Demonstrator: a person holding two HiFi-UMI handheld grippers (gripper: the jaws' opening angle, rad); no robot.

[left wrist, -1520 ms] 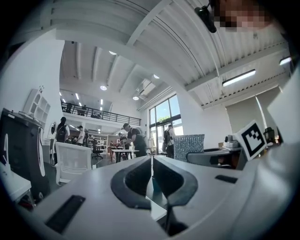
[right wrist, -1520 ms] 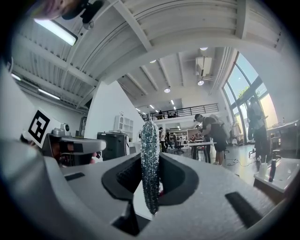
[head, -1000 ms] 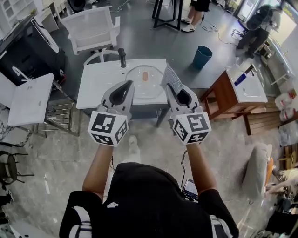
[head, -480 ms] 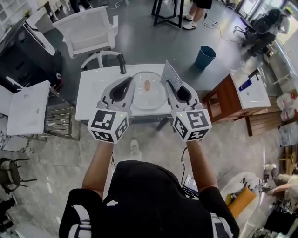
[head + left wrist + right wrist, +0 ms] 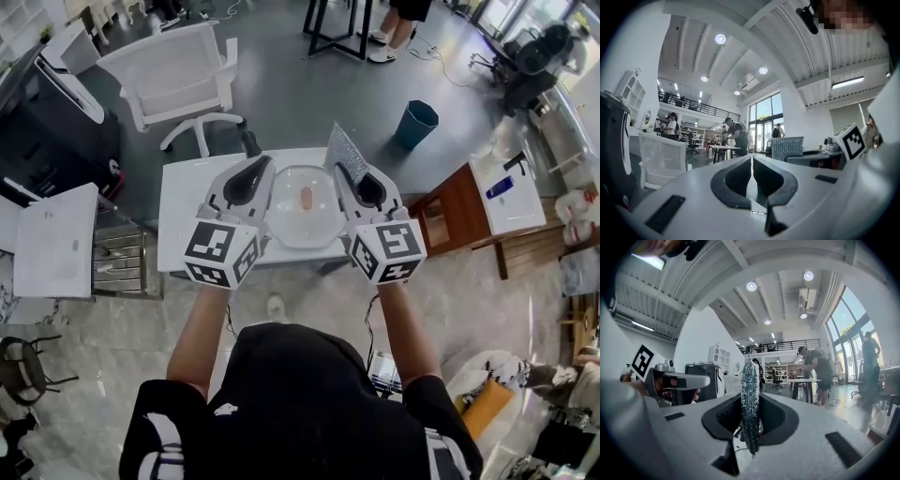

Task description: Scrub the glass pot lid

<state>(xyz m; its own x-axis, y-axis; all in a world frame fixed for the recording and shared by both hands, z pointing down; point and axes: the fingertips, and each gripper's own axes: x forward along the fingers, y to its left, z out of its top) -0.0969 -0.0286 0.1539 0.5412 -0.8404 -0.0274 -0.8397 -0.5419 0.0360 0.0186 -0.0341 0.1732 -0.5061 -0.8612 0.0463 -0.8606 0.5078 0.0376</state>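
both of my tongs have come closer to the white table (image 5: 183, 197). the glass pot lid (image 5: 298, 225) lies on it with its knob up, and from above it shows between the two tongs. my left tongs (image 5: 257, 165) are pressed together with nothing in them. my right tongs (image 5: 350, 176) are clamped on a sparkly scrub pad (image 5: 345, 152), which stands up on its edge.

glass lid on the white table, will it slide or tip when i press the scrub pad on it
The glass lid lies flat on the smooth white table, so it will probably skate sideways rather than tip. Being glass, it is likely stiff, fairly heavy and breakable.
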